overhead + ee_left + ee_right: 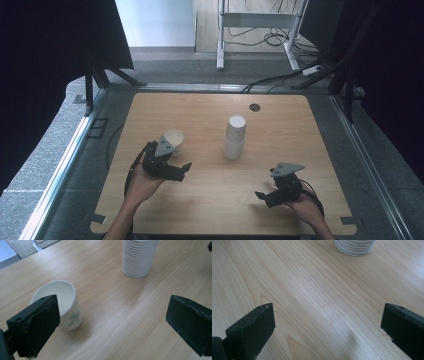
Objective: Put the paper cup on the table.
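High view | left claw (186, 169) wide beside cup (174, 140) | right claw (261, 196) wide, bare table (210, 210)

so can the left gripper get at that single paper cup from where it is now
Probably yes. The left gripper has its jaws wide open, and the single paper cup stands upright just beside its one jaw, apart from the cup stack. Bare table surrounds it, nothing blocks the way.

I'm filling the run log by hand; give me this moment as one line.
left gripper: open, empty | single paper cup: upright, beside its left jaw | cup stack: table centre | right gripper: open, empty
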`<state>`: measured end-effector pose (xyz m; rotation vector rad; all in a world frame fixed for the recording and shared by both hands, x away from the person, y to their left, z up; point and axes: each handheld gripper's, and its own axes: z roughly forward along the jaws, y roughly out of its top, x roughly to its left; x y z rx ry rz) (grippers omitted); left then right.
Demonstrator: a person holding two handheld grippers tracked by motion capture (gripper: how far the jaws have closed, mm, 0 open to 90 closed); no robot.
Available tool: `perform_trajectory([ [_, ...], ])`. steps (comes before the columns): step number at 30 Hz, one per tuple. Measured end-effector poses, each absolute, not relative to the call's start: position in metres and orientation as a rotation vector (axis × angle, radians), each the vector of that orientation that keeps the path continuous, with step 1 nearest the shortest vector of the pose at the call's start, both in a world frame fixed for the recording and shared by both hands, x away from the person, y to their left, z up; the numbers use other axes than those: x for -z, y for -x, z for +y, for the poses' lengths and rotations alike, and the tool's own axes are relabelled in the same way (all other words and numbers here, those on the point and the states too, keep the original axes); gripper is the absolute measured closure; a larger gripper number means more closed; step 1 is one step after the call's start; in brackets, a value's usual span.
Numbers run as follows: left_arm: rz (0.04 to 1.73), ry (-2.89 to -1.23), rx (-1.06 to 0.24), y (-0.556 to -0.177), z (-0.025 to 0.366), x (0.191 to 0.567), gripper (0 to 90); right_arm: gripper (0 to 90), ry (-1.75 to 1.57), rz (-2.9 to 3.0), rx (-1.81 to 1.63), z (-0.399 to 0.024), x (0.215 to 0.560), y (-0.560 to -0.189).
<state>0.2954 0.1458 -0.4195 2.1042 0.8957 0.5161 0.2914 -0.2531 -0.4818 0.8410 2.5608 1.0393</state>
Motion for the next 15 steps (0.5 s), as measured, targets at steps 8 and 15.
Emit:
perform_trajectory([
  [8, 0.895, -2.076, -0.484, -0.267, 0.144, 0.444, 0.0, 0.0, -0.854, 2.552, -1.031, -0.258, 0.484, -0.289],
  [15, 0.934, -2.111, -0.464, -0.255, 0.149, 0.472, 0.0, 0.0, -0.855, 2.548, -1.014, -0.260, 0.487, -0.286],
])
